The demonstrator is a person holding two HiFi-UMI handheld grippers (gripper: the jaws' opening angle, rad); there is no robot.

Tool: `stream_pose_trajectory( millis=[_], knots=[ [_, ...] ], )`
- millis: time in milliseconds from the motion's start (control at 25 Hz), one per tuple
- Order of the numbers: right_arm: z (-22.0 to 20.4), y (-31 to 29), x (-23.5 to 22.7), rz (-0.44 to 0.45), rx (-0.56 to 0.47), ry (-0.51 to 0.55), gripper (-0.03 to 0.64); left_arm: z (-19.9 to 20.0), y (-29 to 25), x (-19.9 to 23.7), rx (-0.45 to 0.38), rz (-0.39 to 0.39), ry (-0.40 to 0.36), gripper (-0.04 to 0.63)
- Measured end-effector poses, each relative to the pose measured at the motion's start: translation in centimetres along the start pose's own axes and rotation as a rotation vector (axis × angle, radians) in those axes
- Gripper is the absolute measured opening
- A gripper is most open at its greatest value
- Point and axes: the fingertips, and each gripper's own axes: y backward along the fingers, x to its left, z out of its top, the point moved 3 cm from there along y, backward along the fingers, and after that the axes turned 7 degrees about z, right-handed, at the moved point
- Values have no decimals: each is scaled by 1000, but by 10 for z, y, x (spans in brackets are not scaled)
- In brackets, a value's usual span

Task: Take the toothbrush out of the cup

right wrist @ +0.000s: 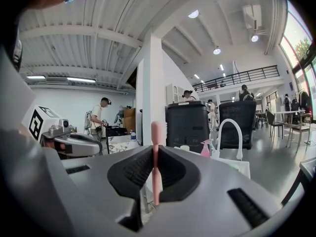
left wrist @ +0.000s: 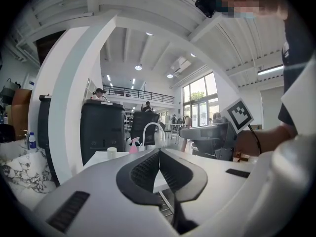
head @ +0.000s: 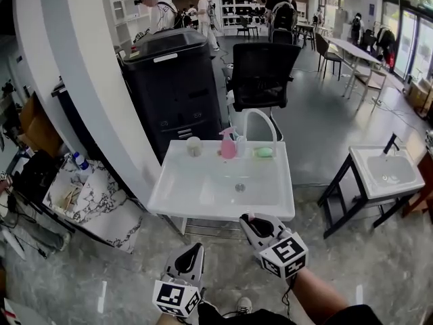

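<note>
Right gripper view shows the pink toothbrush (right wrist: 156, 137) standing upright between the jaws, which are closed on its handle. I think it is pinched low so the head stays free and does not slip. In the head view the right gripper (head: 259, 226) is just before the near edge of the white sink (head: 169, 202), well apart from the small pale cup (head: 194, 146) at the back rim. That cup is small in the view, so I cannot say if anything stays inside. By this, the toothbrush looks already taken out. A pink spray bottle (head: 228, 144) stands near the tap (head: 260, 117). The left gripper (left wrist: 159, 152) is fully closed on nothing, probably idle.
</note>
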Motion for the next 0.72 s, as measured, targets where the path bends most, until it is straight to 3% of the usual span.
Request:
stream_pose_trajectory(
  millis=[720],
  knots=[
    [-6, 12, 15, -7, -5, -6, 32, 3, 14, -8, -25, -2, -1, 20]
  ],
)
